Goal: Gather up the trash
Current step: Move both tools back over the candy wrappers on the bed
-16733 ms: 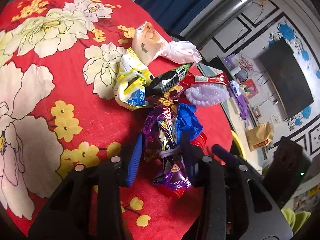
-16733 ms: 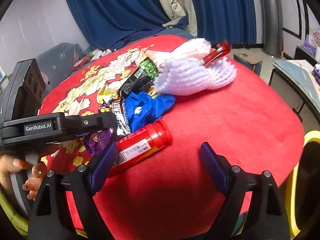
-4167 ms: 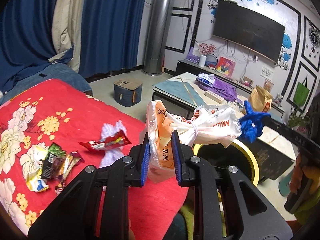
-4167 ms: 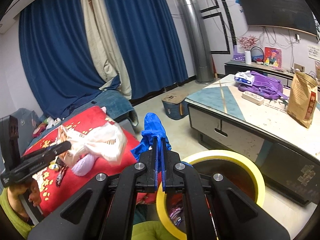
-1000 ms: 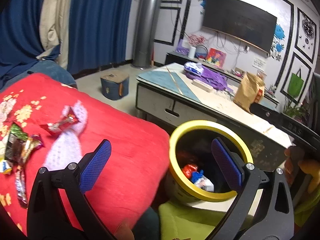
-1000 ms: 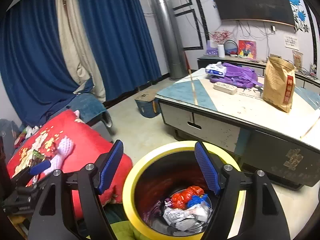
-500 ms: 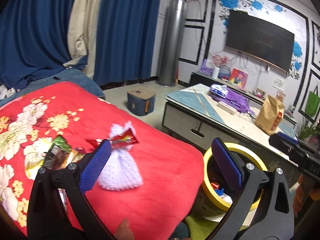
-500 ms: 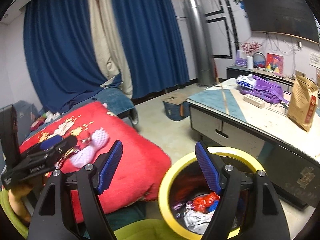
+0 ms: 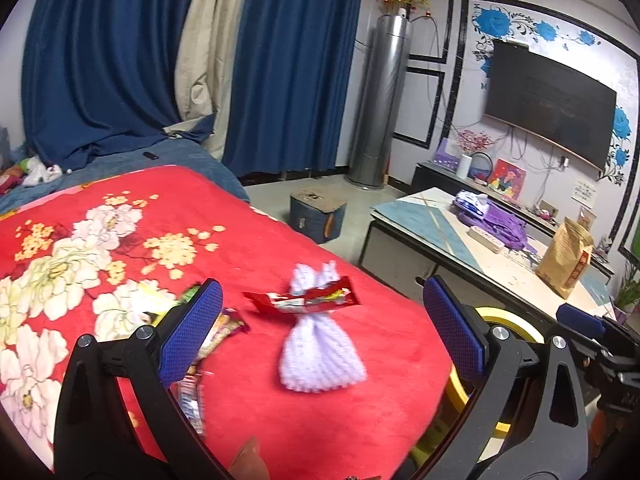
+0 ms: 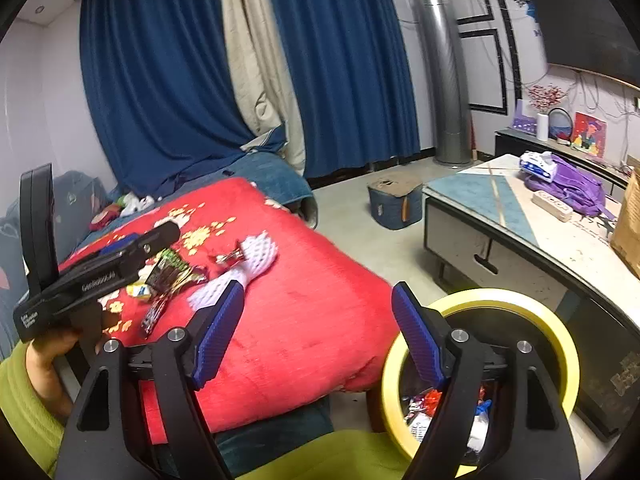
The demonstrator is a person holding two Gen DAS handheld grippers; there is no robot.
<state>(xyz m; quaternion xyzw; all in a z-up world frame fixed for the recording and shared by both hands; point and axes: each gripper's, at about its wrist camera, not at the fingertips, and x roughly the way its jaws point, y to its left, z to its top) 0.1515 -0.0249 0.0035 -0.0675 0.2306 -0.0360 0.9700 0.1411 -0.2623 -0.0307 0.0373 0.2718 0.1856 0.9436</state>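
Both my left tongs (image 9: pixel 322 330) and right tongs (image 10: pixel 318 330) apart, empty; net (image 9: pixel 320 354) and wrapper (image 9: pixel 306 301) near bed (image 9: pixel 340 432) edge: approach low, pinch net mid-body, carry to bin (image 10: pixel 532 304).

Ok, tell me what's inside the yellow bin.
The yellow bin holds crumpled trash: red, white and blue pieces. The right gripper and the bin's own rim hide the rest.

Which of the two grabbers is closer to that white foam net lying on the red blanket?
Left. The left gripper hovers open just over the foam net; the right gripper hangs back by the yellow bin.
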